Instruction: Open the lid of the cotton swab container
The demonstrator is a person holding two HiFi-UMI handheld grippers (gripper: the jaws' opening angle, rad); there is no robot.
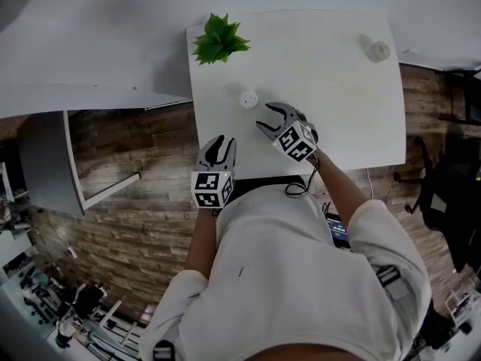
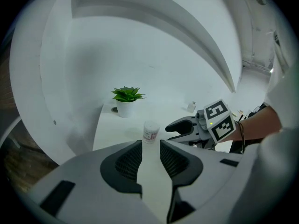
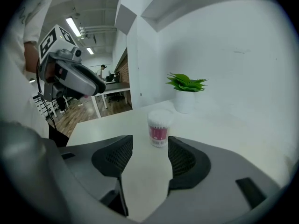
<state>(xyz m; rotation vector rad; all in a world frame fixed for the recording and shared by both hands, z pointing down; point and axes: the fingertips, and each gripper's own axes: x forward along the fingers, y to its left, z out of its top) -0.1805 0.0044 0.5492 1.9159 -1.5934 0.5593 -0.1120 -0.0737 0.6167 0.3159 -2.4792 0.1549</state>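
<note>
The cotton swab container [image 1: 249,98] is a small clear round tub with a pink label and its lid on, standing upright on the white table [image 1: 338,111]. My right gripper [image 1: 264,116] hovers just right of it, jaws wide open and empty. In the right gripper view the container [image 3: 159,129] stands a little ahead of the gripper [image 3: 149,149], beyond the fingertips. My left gripper [image 1: 222,141] is at the table's near edge, open by a narrow gap with nothing in it. In the left gripper view the container [image 2: 151,132] stands farther ahead of the gripper [image 2: 150,147], and the right gripper [image 2: 174,126] reaches in from the right.
A small potted plant [image 1: 218,40] stands at the table's far left corner, and a small pale object [image 1: 378,50] near the far right corner. The table meets a white wall at the back. Wood floor lies to the left and right of the table.
</note>
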